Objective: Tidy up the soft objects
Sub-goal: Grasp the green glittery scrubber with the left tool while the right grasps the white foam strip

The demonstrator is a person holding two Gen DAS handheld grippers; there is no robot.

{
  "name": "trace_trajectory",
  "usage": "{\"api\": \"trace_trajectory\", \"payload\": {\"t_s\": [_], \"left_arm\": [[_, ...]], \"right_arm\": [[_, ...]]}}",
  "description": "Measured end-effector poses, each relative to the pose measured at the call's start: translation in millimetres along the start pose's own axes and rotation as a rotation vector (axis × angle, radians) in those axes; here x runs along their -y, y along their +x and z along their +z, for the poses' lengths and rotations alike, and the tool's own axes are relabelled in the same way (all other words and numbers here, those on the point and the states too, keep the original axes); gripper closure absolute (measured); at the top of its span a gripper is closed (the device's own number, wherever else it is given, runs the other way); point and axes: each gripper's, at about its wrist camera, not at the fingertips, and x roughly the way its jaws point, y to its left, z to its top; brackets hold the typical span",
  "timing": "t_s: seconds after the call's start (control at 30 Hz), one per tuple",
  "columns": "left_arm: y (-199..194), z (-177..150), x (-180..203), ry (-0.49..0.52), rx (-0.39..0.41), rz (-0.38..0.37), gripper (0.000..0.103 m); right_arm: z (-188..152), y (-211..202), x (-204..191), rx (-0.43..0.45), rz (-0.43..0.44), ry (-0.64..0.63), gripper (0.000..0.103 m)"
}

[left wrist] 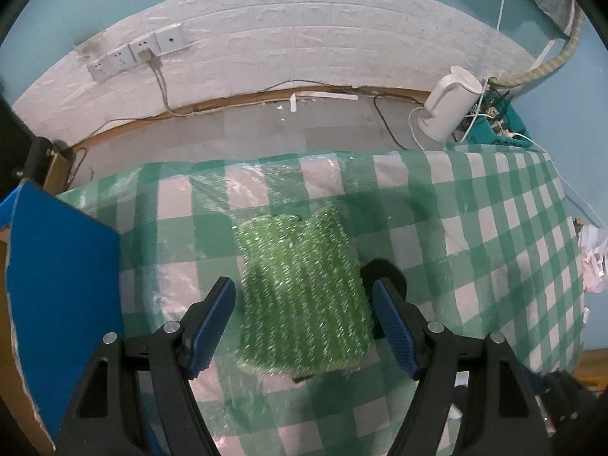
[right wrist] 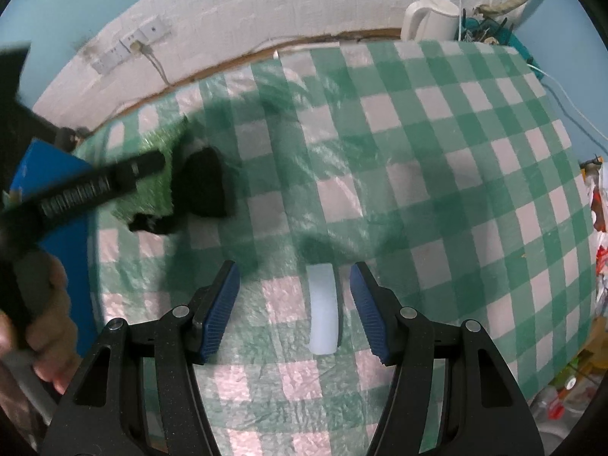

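A green glittery scouring sponge (left wrist: pixel 304 296) lies on the green-and-white checked cloth (left wrist: pixel 475 235). My left gripper (left wrist: pixel 304 287) hangs over it, pointing steeply down. Its jaws are open and straddle the sponge, with the blue pads (left wrist: pixel 212 326) close to its sides but not pressing. A black soft object (left wrist: pixel 383 277) sits just behind the right finger. In the right wrist view, my right gripper (right wrist: pixel 294 268) is open above a small white oblong piece (right wrist: pixel 323 307). The piece lies flat between the jaws, nearer the right pad and touched by neither. The sponge (right wrist: pixel 152 186) and black object (right wrist: pixel 205 182) show at the left.
A blue box (left wrist: pixel 64 304) stands at the table's left edge, close to the left gripper. A white kettle (left wrist: pixel 448 106) and a teal basket (left wrist: pixel 497 129) of cables sit on the floor beyond the far right corner. A person's hand (right wrist: pixel 49 304) holds the left gripper's handle.
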Motion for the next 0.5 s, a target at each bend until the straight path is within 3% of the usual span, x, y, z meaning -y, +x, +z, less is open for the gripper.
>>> {"api": "trace_trajectory", "payload": {"t_s": [0.17,0.4,0.5], "left_arm": [[16.3,3.9,0.0,0.01,-0.04,0.025,0.027],[23.3,0.5,-14.4,-0.068,-0.074,-0.053,0.027],[22.5,-2.6,-20.0,-0.094,-0.082,-0.106,0.045]], "right_arm": [[-6.0,16.2,0.0,-0.032,-0.039,-0.011,0.042],[-8.5,23.9,-0.7,-0.051,-0.062,-0.02,0.042],[-8.7,28.7,-0.3,-0.063,-0.064,-0.012,0.042]]}}
